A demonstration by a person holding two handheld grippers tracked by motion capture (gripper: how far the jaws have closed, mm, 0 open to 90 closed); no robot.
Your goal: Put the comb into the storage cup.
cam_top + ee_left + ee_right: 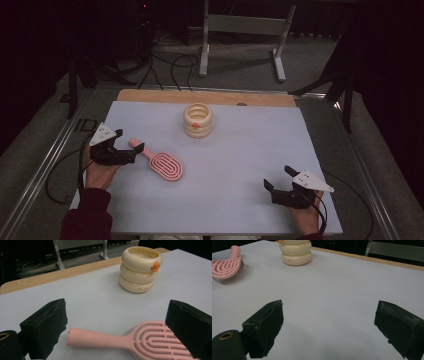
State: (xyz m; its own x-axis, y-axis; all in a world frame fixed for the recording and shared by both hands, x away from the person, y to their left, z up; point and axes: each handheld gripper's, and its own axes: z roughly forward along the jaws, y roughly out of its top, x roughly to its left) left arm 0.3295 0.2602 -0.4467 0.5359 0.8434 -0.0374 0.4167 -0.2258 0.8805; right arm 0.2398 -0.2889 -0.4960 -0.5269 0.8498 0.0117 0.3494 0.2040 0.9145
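A pink hairbrush point(166, 166) lies flat on the white sheet point(250, 145), its handle pointing to the back left. My left gripper point(129, 141) is open, its jaws straddling the tip of the handle without touching it. In the left gripper view the brush point(105, 339) lies low between the jaws of the left gripper point(116, 320). A cream cup of stacked rings with an orange beak point(198, 120) stands upright at the back centre, also the cup point(140, 268). My right gripper point(279, 178) rests open at the front right, nothing between the jaws of the right gripper point(332, 325).
The sheet covers a wooden tabletop whose bare strip point(200, 96) shows along the far edge. Metal rails point(47, 160) run down both sides. Behind the table a white frame stand point(240, 30) and cables point(170, 65) sit on the floor.
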